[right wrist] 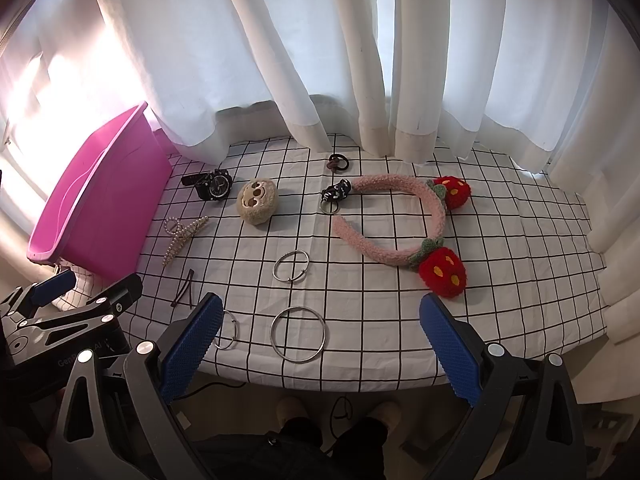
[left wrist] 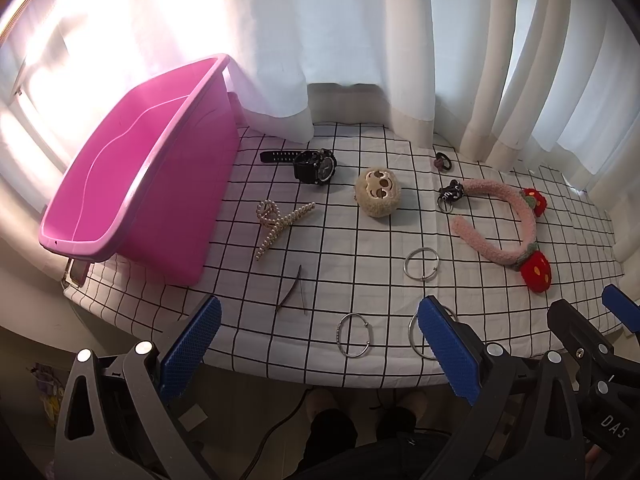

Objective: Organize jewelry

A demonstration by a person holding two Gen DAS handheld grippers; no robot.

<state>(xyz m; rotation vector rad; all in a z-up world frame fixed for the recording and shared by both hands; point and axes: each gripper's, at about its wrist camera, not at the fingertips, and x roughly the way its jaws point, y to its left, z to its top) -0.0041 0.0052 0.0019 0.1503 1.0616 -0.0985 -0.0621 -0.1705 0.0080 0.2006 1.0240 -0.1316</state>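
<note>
A pink bin (left wrist: 140, 184) (right wrist: 100, 208) stands at the left of the checked tablecloth (left wrist: 360, 240). Spread over the cloth are a black watch (left wrist: 316, 166), a pearl hair claw (left wrist: 276, 220), a plush face (left wrist: 378, 192), a pink strawberry headband (right wrist: 400, 216), a black keyring charm (right wrist: 336, 194), a hair tie (right wrist: 338, 162), a dark hair clip (left wrist: 296, 292) and three silver bangles (left wrist: 354, 356) (left wrist: 405, 265) (right wrist: 298, 362). My left gripper (left wrist: 320, 348) hangs open at the table's front edge. Beside it, my right gripper (right wrist: 320, 344) is open too. Neither holds anything.
White curtains (right wrist: 320, 60) hang close behind the table and over its back edge. Below the front edge (right wrist: 320, 384) are a person's legs and feet (right wrist: 296, 408) and a cable on the floor. A small framed object (left wrist: 76, 272) sits under the bin's corner.
</note>
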